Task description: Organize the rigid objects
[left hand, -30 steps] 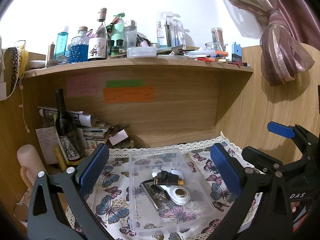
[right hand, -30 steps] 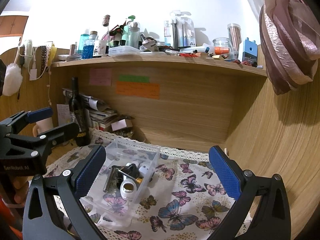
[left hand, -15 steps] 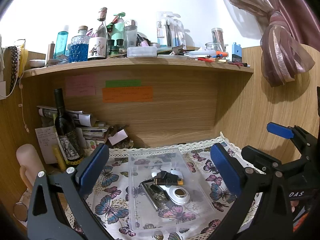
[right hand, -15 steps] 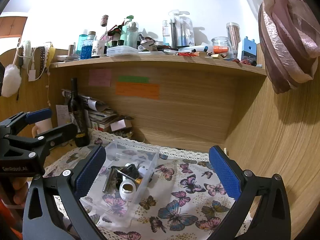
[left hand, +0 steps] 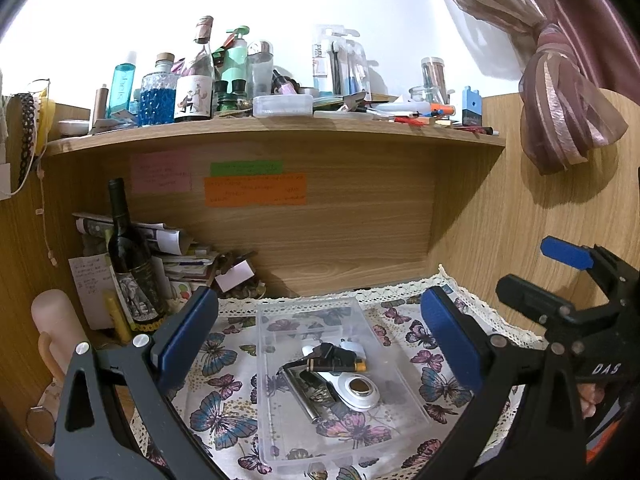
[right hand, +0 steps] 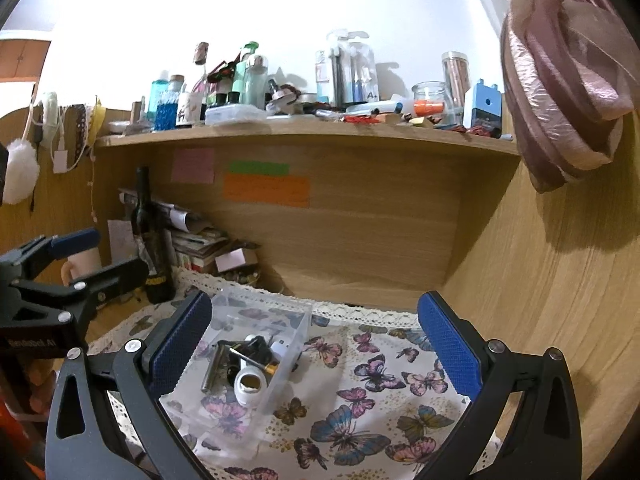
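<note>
Both blue-padded fingers point(left hand: 188, 330) of the left gripper point(left hand: 320, 332) stand wide apart in the left wrist view and hold nothing. Between them, low in the middle of the frame, sits the clear plastic tray point(left hand: 276, 436) on the butterfly cloth point(left hand: 216, 360). Inside it lie a black clip-like piece point(left hand: 332, 354), a metal rod point(left hand: 302, 394) and a white ring point(left hand: 360, 390), bunched near the tray's centre. At the right edge of the frame the right gripper point(left hand: 568, 280) hangs level with the tray and clear of it. Against the pictures from a second ago almost nothing has shifted: the tray and its contents keep their place and the fingers are spread as before. I judge this a pause after the pieces went in, with no new grasp begun.

From the right wrist view, the right gripper point(right hand: 316, 344) is likewise fully spread and empty. Its left finger point(right hand: 180, 348) overlaps the tray's point(right hand: 256, 400) near wall in the picture; I cannot tell whether it touches. The tray lies in the lower left of the frame, the cloth to its right bare of loose items. The left gripper point(right hand: 72, 276) shows at the left edge, beside a dark wine bottle point(right hand: 154, 248). The view has drifted only slightly, so the sorting looks near done or waiting on a next object.
</note>
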